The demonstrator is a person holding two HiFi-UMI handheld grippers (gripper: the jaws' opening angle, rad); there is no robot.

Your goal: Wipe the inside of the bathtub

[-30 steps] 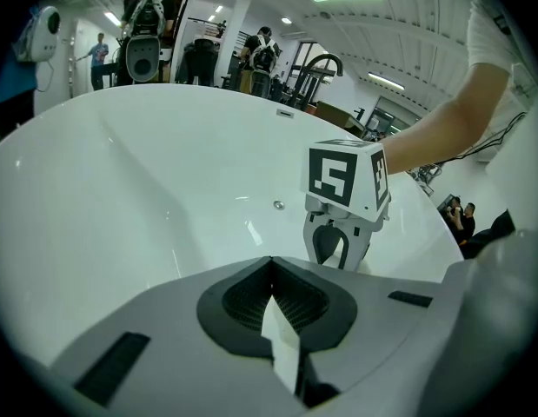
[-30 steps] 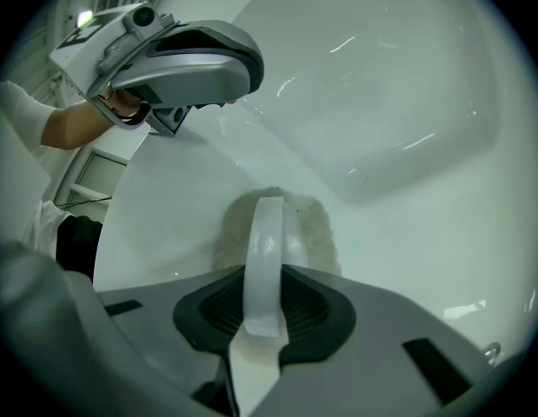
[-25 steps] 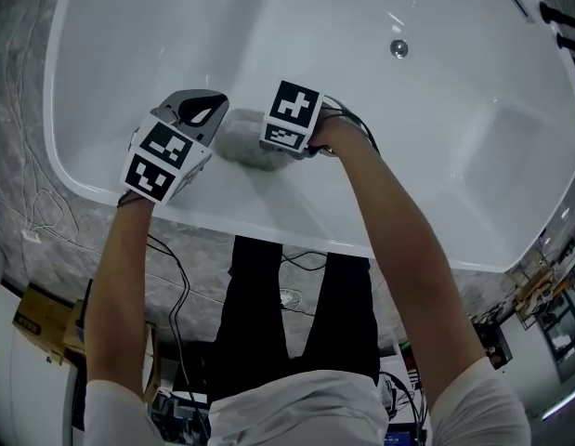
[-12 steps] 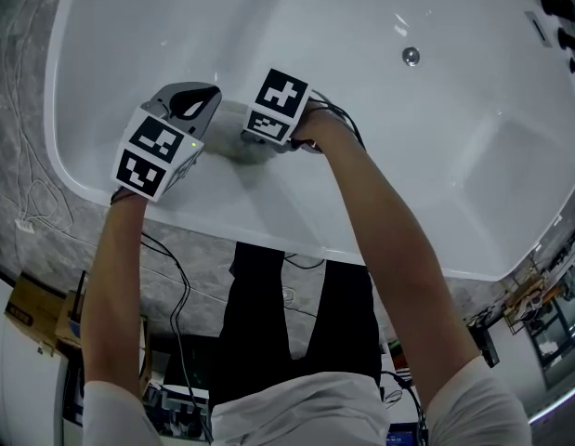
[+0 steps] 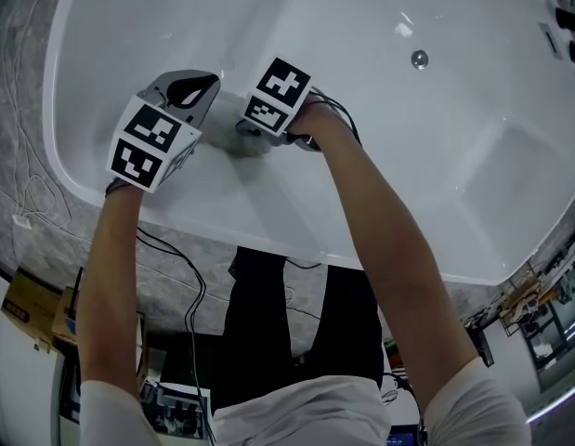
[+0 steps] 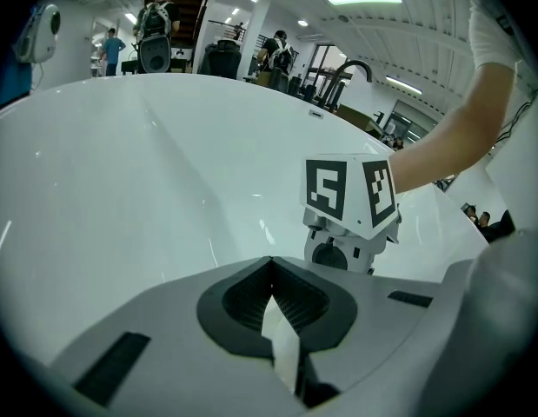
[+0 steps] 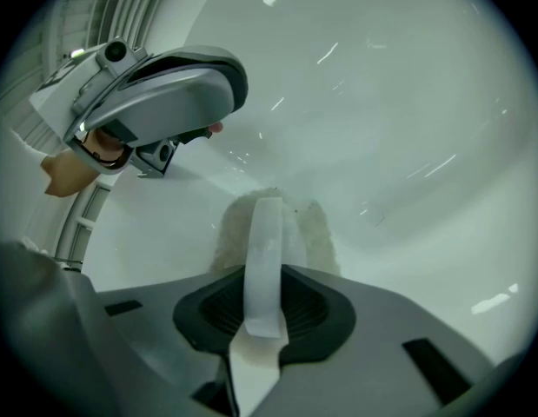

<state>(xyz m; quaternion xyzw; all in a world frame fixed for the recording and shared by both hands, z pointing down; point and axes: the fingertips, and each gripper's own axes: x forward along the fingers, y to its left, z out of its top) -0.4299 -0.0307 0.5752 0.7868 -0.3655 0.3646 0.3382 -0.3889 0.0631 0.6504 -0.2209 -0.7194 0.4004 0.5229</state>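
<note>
Right fingers [image 7: 266, 250] clamped on rag [image 7: 316, 230], pressed to glossy white tub [image 5: 361, 72] wall; left fingers [image 6: 282, 346] shut, empty. Marble floor [image 5: 27, 147], cables [image 5: 189, 295] around.

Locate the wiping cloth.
In the head view, left of centre, the cloth sits against the near wall of the bathtub, clamped in the right hand-held gripper.
</note>
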